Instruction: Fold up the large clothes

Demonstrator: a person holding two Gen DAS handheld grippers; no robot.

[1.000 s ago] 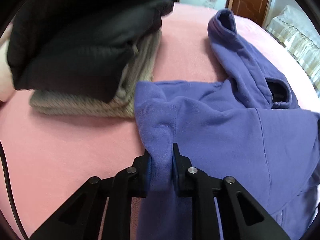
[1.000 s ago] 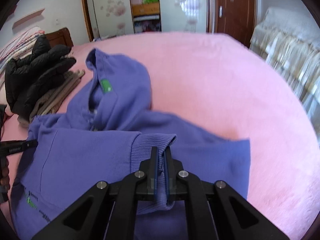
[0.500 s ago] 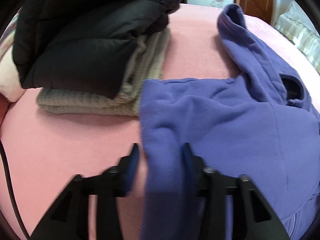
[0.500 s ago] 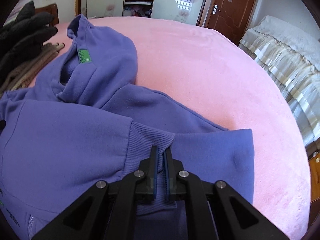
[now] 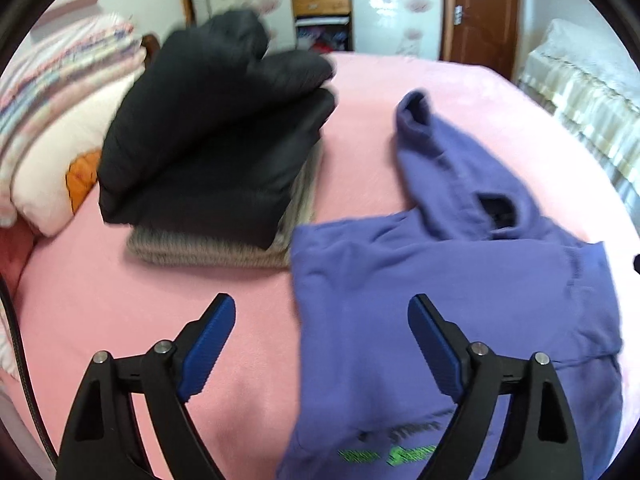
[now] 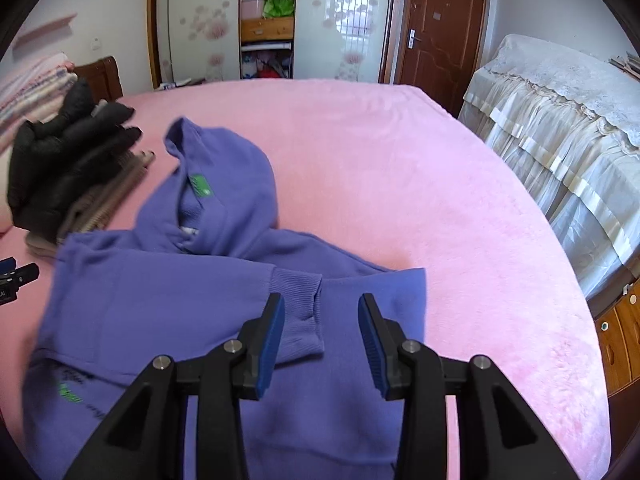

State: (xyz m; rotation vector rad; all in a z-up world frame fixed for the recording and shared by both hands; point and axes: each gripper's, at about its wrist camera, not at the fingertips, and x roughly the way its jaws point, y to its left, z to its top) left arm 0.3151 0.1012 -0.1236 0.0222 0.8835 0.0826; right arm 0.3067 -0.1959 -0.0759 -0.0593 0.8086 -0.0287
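A purple hoodie (image 5: 432, 280) lies on the pink bed, hood stretched toward the far side. It also shows in the right wrist view (image 6: 168, 304), with one sleeve folded across the chest and its ribbed cuff (image 6: 300, 308) just ahead of my right gripper (image 6: 322, 332). My right gripper is open and empty, raised above the cuff. My left gripper (image 5: 322, 336) is open and empty, raised above the hoodie's left edge. Green print (image 5: 388, 454) shows on the hoodie near the hem.
A folded black puffer jacket (image 5: 216, 132) sits on a folded grey knit (image 5: 208, 252) at the left of the pink bed (image 6: 400, 168). Pillows (image 5: 60, 128) lie beyond it. A covered piece of furniture (image 6: 560, 128) stands right of the bed.
Both grippers have opened and let go of the hoodie, the left first and the right after. Both have pulled back and risen. The sleeve and cuff now rest on the hoodie.
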